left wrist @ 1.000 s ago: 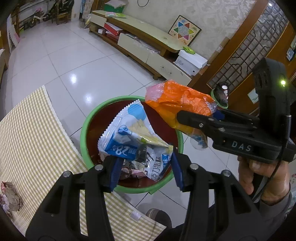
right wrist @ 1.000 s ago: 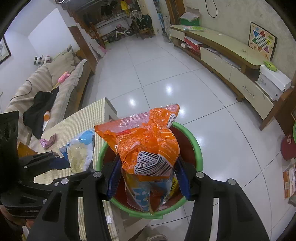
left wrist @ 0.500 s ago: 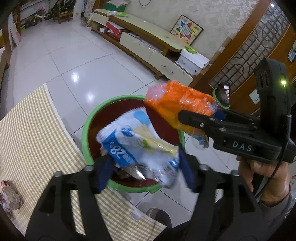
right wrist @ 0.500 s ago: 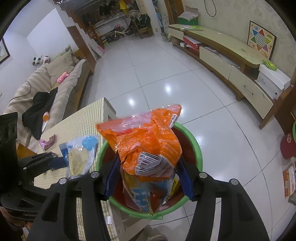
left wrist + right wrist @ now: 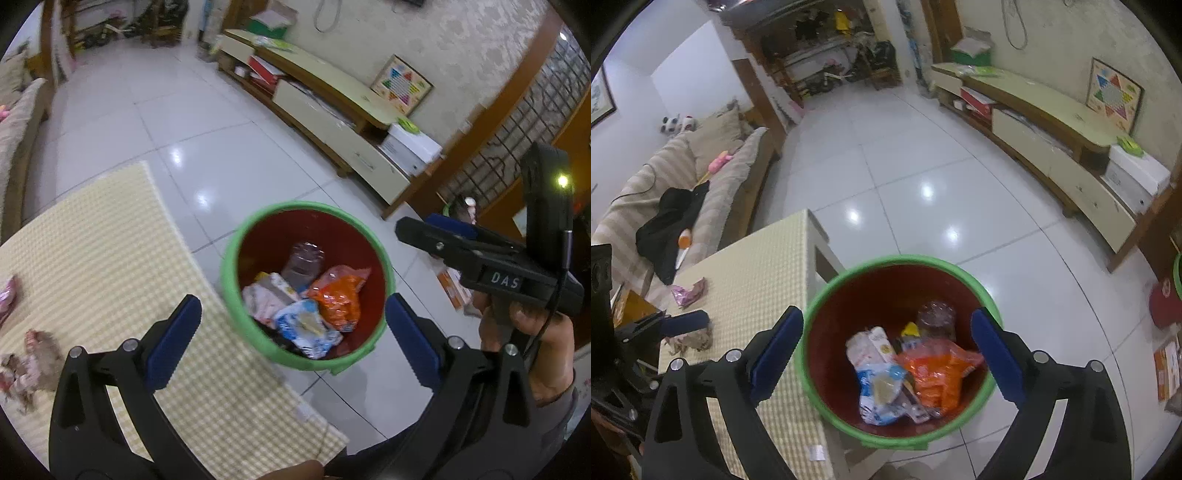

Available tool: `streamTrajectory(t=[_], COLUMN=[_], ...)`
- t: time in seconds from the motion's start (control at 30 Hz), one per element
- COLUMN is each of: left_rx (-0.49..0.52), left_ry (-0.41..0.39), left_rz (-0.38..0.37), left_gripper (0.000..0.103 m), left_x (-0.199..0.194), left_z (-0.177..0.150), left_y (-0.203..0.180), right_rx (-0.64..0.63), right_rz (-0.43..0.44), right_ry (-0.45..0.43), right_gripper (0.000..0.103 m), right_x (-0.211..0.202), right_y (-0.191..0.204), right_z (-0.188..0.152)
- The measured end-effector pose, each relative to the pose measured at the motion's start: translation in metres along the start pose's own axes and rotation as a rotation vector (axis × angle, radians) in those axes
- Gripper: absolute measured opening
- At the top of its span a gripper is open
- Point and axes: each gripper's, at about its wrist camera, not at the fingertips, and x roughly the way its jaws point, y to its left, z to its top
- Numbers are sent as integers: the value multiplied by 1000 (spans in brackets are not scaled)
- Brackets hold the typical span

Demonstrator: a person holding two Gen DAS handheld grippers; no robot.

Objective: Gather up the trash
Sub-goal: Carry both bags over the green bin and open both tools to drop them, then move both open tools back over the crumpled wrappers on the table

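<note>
A green-rimmed red bin (image 5: 236, 243) (image 5: 812, 306) stands on the floor beside the table. Inside lie an orange snack bag (image 5: 338, 297) (image 5: 938, 376), a blue and white wrapper (image 5: 306, 326) (image 5: 881, 387) and other trash. My left gripper (image 5: 293, 332) is open and empty above the bin's near rim. My right gripper (image 5: 886, 350) is open and empty above the bin; it also shows in the left wrist view (image 5: 436, 236). Crumpled wrappers (image 5: 31, 354) (image 5: 689, 339) and a pink wrapper (image 5: 689, 291) lie on the table.
The table has a yellow checked cloth (image 5: 110, 258) (image 5: 757, 266). A low TV cabinet (image 5: 332, 110) runs along the far wall with a white box (image 5: 410, 147) at its end. A sofa (image 5: 665, 184) is at the left. White tiled floor (image 5: 905, 166) surrounds the bin.
Both grippers opened wide. The blue and white wrapper and the orange bag dropped out of them into the bin. Both grippers rose a little above the bin.
</note>
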Motion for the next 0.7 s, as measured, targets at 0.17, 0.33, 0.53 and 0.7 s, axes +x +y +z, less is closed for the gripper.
streamTrajectory(t=[0.17,0.33,0.53,0.7], left_rx=[-45,-106,-205,-285], left_ry=[-57,-90,-105,-114], left_rz=[58,137,206,239], left_gripper=[97,97,97,97], left_x=[-38,-71,-100,-123], left_z=[-11,-30,-63,-94], left_y=[25,62,104,135], right_rx=[-53,-104,-180,-274], right_rz=[22,54,90,123], right_ry=[3,1,25,32], right_gripper=[90,90,91,91], right_x=[4,7,19,24], right_y=[26,59,105,145], right_z=[6,11,11,4])
